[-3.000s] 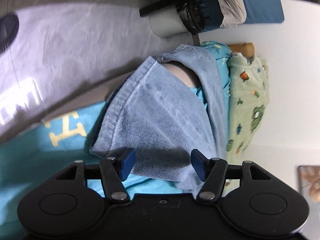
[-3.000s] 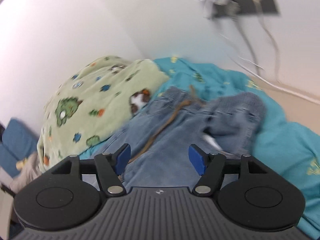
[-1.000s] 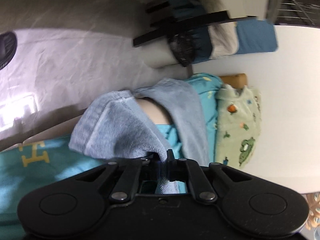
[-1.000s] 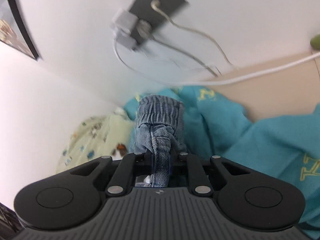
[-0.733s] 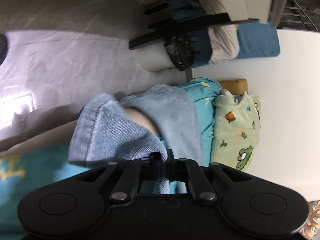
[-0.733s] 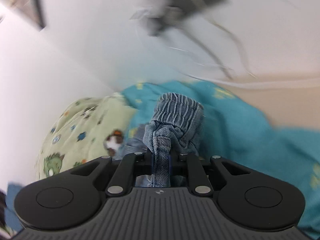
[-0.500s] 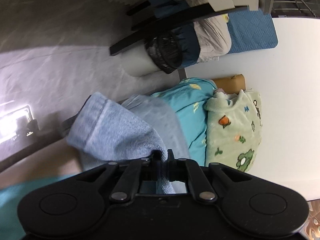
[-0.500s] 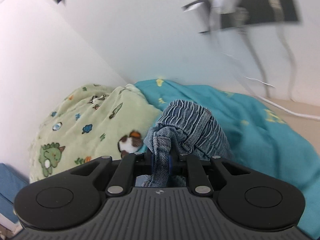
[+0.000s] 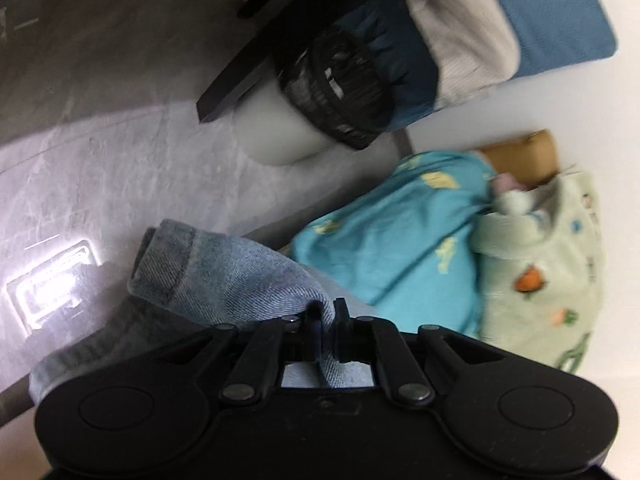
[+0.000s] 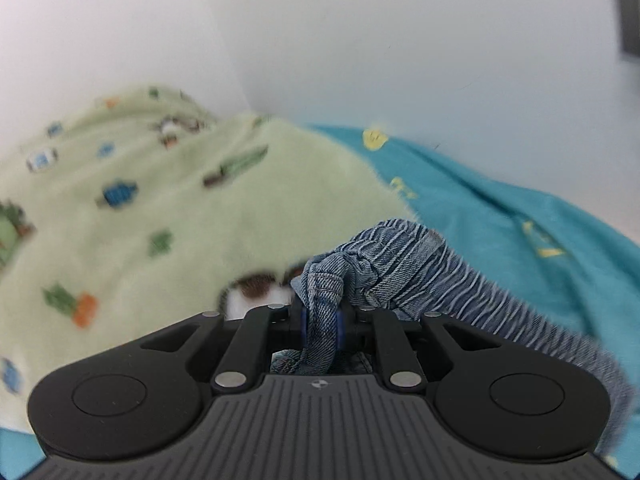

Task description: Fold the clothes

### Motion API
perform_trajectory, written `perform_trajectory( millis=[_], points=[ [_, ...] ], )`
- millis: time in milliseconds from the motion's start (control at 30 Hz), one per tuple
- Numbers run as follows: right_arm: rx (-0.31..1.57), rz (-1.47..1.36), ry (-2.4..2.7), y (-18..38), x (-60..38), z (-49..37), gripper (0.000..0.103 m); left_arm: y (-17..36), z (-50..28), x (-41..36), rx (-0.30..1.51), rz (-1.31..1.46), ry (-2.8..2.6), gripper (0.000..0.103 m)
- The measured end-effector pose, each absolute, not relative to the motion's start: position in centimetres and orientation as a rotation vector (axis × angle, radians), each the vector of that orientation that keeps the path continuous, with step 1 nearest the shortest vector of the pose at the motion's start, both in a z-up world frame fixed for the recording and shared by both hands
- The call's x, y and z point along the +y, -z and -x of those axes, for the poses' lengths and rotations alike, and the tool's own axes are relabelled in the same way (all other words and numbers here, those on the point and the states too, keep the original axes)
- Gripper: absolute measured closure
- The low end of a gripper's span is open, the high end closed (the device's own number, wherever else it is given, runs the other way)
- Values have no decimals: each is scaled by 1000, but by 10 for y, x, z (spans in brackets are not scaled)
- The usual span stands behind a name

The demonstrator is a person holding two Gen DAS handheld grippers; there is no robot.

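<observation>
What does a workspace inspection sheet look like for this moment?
Surface: teal sheet on the bed, rumpled.
Job's things: jeans, held at two spots.
Clutter: green blanket beside the jeans; bin on the floor.
Grippers: left hand-held gripper shut on denim; right hand-held gripper shut on the gathered waistband.
Cables: nothing seen.
Surroundings: white wall; grey floor.

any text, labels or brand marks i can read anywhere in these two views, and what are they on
Nothing can be read.
Teal cover: yellow marks, too blurred to read as letters.
Green fleece blanket: small pictures only, no words.
Right gripper body: a small round emblem, no lettering.
Jeans: no label shows.
</observation>
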State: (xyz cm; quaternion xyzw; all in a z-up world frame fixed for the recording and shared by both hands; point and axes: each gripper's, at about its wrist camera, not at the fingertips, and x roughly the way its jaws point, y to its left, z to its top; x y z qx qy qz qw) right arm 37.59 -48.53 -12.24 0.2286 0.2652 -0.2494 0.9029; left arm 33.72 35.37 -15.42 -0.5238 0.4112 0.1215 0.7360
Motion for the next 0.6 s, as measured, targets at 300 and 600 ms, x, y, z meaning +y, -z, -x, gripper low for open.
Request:
perform_trajectory(
  millis=[300, 600],
  points=[
    [543, -378, 402, 131, -472, -365, 49, 149, -291, 364, 831, 1149, -117, 74],
    [542, -289, 306, 93, -423, -306, 49, 139, -196, 366, 871, 1282, -42, 51]
  ],
)
